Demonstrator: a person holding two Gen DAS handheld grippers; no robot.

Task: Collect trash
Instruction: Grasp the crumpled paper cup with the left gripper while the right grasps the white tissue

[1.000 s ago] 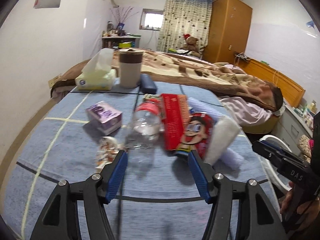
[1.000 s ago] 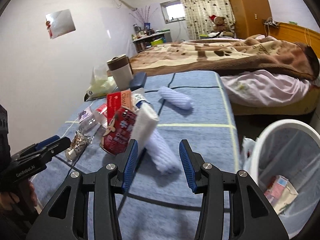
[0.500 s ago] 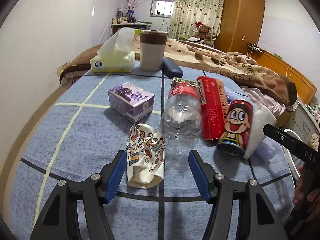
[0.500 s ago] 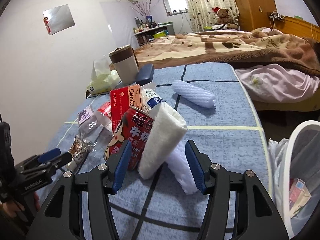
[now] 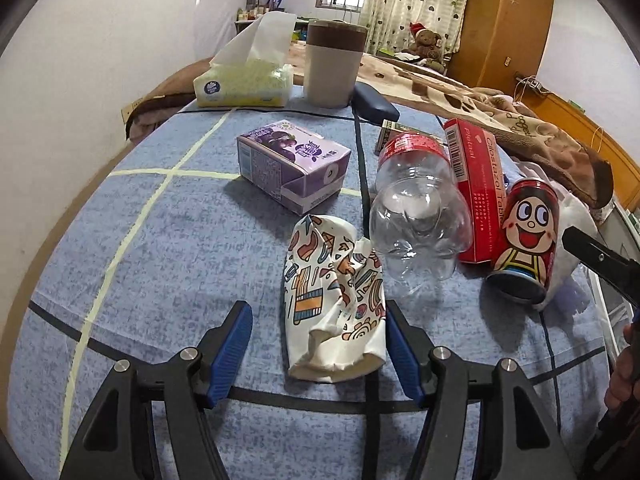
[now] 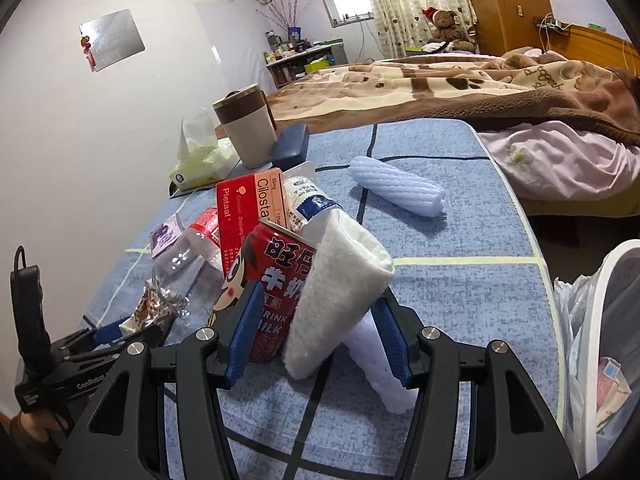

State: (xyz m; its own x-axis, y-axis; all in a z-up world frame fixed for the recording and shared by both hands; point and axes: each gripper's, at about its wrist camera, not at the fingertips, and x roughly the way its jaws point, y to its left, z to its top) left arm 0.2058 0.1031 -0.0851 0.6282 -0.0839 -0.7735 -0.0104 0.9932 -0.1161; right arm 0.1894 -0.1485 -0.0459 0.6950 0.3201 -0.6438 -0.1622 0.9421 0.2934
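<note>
My left gripper [image 5: 318, 344] is open around a crushed patterned paper cup [image 5: 334, 300] that lies on the blue cloth table [image 5: 160, 264]. Beyond it lie a clear plastic bottle [image 5: 418, 216], a purple carton [image 5: 294, 166], a red medicine box [image 5: 476, 188] and a red milk can [image 5: 526, 236]. My right gripper [image 6: 320, 336] is open around a white foam sleeve [image 6: 340, 292] that leans on the red milk can [image 6: 276, 276]. A pale ribbed foam sleeve [image 6: 378, 364] lies under it. A white mesh bin [image 6: 608, 344] with trash inside stands at the right.
A tissue pack [image 5: 244, 80], a brown-lidded cup [image 5: 334, 66] and a dark blue case [image 5: 374, 106] stand at the table's far end. Another ribbed sleeve [image 6: 396, 190] lies farther back. A bed with a brown blanket [image 6: 480, 84] is beyond.
Both grippers have moved forward. The left one now has the crushed paper cup between its fingers. The right one now has the white foam sleeve between its fingers.
</note>
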